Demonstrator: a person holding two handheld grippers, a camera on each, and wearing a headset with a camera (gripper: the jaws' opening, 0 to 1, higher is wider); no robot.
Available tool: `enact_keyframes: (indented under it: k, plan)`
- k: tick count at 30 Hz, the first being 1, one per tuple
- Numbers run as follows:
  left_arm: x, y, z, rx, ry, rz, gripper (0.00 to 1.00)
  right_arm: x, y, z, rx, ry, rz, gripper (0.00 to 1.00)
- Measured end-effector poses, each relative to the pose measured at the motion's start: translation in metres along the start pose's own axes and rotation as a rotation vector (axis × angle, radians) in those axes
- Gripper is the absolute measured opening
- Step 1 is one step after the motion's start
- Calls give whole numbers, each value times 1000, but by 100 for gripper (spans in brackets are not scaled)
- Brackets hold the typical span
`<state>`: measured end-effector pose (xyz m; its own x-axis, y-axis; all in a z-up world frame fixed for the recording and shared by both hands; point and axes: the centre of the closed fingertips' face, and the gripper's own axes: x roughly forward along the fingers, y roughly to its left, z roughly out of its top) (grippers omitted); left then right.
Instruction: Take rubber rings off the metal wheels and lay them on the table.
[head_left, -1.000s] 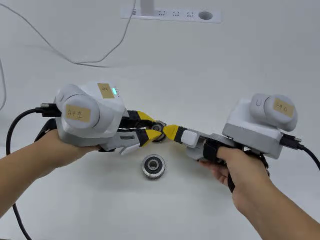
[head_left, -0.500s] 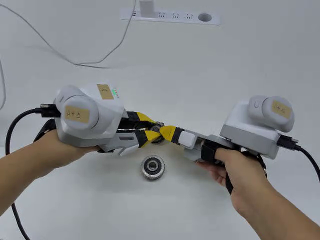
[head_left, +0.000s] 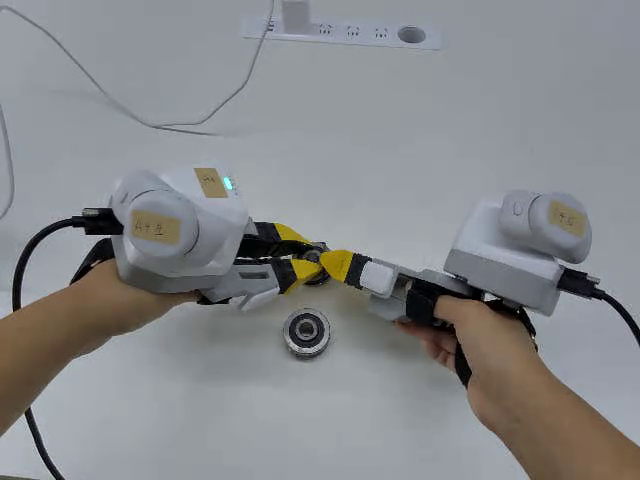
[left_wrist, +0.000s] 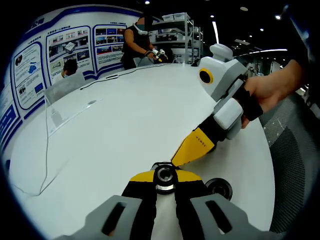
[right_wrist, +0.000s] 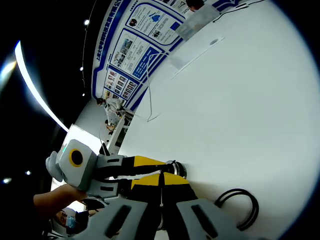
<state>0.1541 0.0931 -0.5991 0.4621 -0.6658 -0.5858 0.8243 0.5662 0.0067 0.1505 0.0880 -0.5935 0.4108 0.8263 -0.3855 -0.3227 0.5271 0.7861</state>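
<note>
My left gripper (head_left: 300, 268) (left_wrist: 165, 181) is shut on a small metal wheel (head_left: 313, 261) (left_wrist: 165, 176) and holds it above the table. The right gripper (head_left: 337, 265) (right_wrist: 161, 180) reaches in from the right with its yellow tips pressed together at that wheel's (right_wrist: 176, 170) rim, pinching the black rubber ring there. In the left gripper view the right gripper (left_wrist: 196, 145) touches the wheel's upper right edge. A second wheel (head_left: 306, 332) (left_wrist: 219, 188), with its black ring on, lies flat on the table just below the two grippers.
A thin black loop (right_wrist: 239, 204) that looks like a loose rubber ring lies on the white table (head_left: 420, 150) near my right jaws. A power strip (head_left: 340, 30) and a grey cable (head_left: 180, 115) sit at the far edge. Black cables trail from both grippers.
Almost nothing has changed: the right gripper's tips have crept slightly left against the held wheel. The wheel on the table has not moved.
</note>
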Motion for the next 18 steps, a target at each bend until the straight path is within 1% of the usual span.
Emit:
enact_keyframes:
  k: [8,14,18]
  plan:
    - [0,0,0,2,0,-1,12,-2,5,-1,-24,8,38,0]
    - [0,0,0,3,0,-2,12,-3,8,-2,-30,10,53,0]
    - [0,0,0,3,-1,0,13,-3,12,-3,-42,13,76,0]
